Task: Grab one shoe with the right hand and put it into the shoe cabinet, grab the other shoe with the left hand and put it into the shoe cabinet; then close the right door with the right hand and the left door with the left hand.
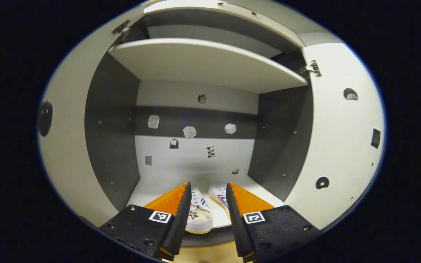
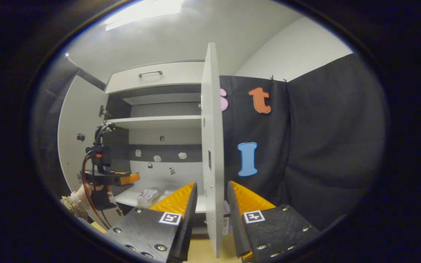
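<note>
in the left gripper view, the left hand-held gripper [image 1: 208,204] is held open and empty before the open cabinet [image 1: 112,138]. both shoes [image 1: 197,213] are seen on the bottom shelf [image 1: 152,188], side by side between the fingertips, toes toward the back wall; one shoe [image 1: 220,195] is partly hidden by a finger. an empty shelf [image 1: 203,60] is seen above them. the left door [image 1: 62,146] and the right door [image 1: 336,138] are both swung wide. the placing of the shoes is judged done, so the closing of the doors is taken as the step in hand. no touch with a shoe can be confirmed, and the gripper seems drawn back toward the front edge.

in the right gripper view, the right hand-held gripper [image 2: 211,199] is open, with the free edge of the right door [image 2: 211,146] standing upright between its fingers; whether either finger touches the panel cannot be told. for a good closing, the door is best pushed from its outer face near the free edge, far from the hinges, and swung steadily until it meets the cabinet front; a pinch is not needed. the left hand-held gripper [image 2: 122,178], held by a hand [image 2: 84,191], is seen at the cabinet's mouth, so it should be cleared before the door is brought round. the shoes [image 2: 148,195] lie well inside the bottom shelf, and no heel appears to overhang the front, so the doors are judged free to shut. the left door [image 2: 77,124] is left for afterwards.
</note>
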`<state>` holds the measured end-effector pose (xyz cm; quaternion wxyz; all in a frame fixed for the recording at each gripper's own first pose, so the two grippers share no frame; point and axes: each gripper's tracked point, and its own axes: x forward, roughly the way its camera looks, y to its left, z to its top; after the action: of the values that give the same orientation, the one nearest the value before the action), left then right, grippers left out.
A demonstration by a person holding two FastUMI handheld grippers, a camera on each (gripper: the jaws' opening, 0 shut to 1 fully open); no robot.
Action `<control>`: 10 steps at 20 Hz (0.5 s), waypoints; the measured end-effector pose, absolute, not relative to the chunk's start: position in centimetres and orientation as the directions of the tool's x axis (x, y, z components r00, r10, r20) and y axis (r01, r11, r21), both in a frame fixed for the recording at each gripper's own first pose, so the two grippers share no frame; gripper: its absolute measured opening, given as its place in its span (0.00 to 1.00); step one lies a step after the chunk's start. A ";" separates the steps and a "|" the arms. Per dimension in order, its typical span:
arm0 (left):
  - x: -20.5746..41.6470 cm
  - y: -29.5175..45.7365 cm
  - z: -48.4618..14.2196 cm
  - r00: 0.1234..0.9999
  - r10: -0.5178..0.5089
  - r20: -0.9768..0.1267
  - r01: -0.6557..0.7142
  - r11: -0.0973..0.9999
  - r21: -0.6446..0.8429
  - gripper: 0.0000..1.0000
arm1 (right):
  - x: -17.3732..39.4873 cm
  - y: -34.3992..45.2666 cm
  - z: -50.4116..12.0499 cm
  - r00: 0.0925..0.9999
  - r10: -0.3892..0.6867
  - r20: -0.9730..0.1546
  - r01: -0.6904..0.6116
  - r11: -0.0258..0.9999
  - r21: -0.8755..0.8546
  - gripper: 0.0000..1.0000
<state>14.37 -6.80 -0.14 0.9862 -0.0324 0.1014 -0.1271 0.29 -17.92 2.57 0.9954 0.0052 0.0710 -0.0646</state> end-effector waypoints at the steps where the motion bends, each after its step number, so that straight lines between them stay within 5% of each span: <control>1: 13.7 -7.6 0.9 0.947 -0.274 -0.168 0.261 0.961 -0.094 0.63 | 0.2 -19.0 2.5 0.979 -0.148 -0.142 0.149 0.989 -0.007 0.44; 3: 12.2 -8.9 2.7 0.941 -0.310 -0.137 0.298 0.949 -0.101 0.76 | 0.1 -20.6 2.3 0.975 -0.165 -0.148 0.165 0.986 -0.013 0.51; 4: 11.3 -9.5 3.2 0.936 -0.327 -0.132 0.316 0.944 -0.097 0.74 | 0.3 -21.3 2.1 0.973 -0.176 -0.149 0.176 0.984 -0.013 0.67; 6: 9.8 -10.0 4.4 0.934 -0.336 -0.119 0.329 0.941 -0.078 0.88 | 0.6 -22.9 1.8 0.969 -0.200 -0.144 0.199 0.980 -0.017 0.77; 10: 7.4 -10.1 5.8 0.941 -0.324 -0.100 0.320 0.946 -0.059 0.92 | 1.5 -23.7 0.5 0.968 -0.183 -0.170 0.186 0.983 0.004 0.80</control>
<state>7.45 -10.07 5.76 0.9849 -0.0211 0.0541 -0.1634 1.46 -23.72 0.52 0.9920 0.0100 0.0849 -0.0929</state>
